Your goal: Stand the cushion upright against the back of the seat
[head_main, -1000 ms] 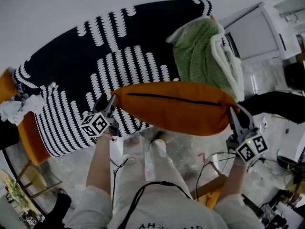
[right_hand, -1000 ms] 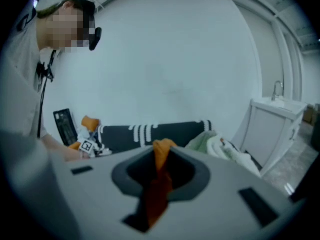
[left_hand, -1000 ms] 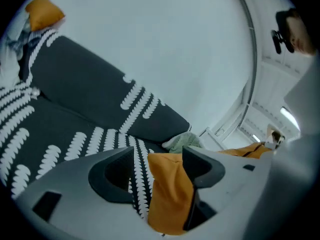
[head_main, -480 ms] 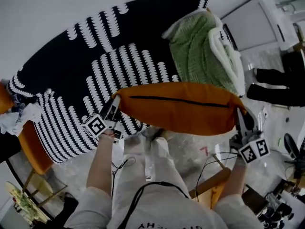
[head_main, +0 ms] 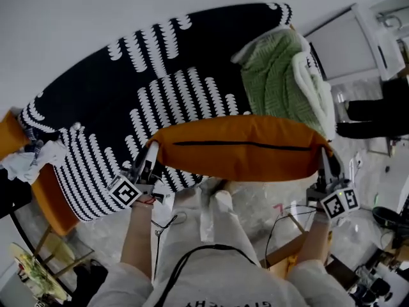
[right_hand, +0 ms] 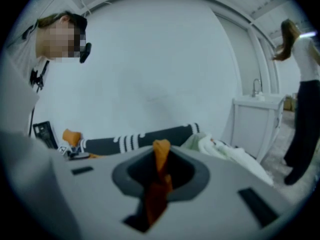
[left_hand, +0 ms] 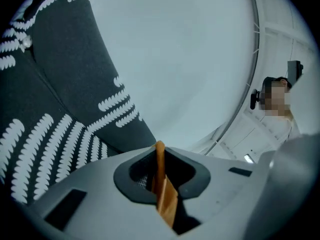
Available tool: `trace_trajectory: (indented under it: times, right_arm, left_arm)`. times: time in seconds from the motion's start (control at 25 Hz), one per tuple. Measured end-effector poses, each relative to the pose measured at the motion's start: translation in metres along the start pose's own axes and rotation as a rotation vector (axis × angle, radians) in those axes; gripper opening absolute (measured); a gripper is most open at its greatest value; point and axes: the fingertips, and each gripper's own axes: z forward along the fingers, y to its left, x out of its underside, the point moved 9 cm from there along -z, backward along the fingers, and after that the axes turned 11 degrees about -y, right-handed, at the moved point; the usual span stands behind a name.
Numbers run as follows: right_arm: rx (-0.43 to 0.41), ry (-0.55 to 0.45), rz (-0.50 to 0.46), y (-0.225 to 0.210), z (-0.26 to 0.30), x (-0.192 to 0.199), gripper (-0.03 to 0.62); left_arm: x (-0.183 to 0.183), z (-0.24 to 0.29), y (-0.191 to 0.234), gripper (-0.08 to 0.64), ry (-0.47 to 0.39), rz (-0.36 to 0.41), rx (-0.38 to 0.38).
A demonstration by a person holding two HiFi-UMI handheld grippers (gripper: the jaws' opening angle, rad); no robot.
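An orange cushion [head_main: 239,148] with a dark zip line hangs stretched between my two grippers, in front of the sofa seat [head_main: 147,101]. The sofa is draped in a black cover with white patterns. My left gripper [head_main: 151,152] is shut on the cushion's left corner, seen as an orange fold [left_hand: 163,191] between its jaws. My right gripper [head_main: 324,156] is shut on the right corner, an orange fold [right_hand: 159,176] pinched in its jaws. The cushion hides most of both grippers' fingers in the head view.
A green and white blanket [head_main: 284,78] lies heaped on the sofa's right end. An orange chair [head_main: 45,194] with white cloth stands at the left. A white cabinet [head_main: 348,40] is at the right. Cables [head_main: 287,219] lie on the floor by my legs. A person [right_hand: 302,84] stands at the right.
The left gripper has closed on the cushion's left corner and lifted it. The cushion now hangs more level and taut between both grippers.
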Motion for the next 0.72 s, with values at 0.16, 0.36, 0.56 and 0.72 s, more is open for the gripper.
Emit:
trace_trajectory:
  times: [0.16, 0.36, 0.56, 0.72]
  right_arm:
    - [-0.038, 0.010, 0.034, 0.022, 0.046, 0.013, 0.064]
    - [-0.103, 0.047, 0.080, 0.052, 0.113, 0.039, 0.064]
    - [-0.160, 0.092, 0.108, 0.081, 0.175, 0.058, 0.064]
    - [-0.196, 0.123, 0.107, 0.097, 0.231, 0.064, 0.064]
  left_arm:
    - [-0.043, -0.010, 0.005, 0.057, -0.085, 0.033, -0.008]
    - [-0.096, -0.022, 0.020, 0.057, -0.163, 0.092, -0.048]
    - [-0.137, -0.035, 0.029, 0.057, -0.261, 0.135, -0.097]
    - [-0.162, -0.029, 0.039, 0.057, -0.327, 0.151, -0.126]
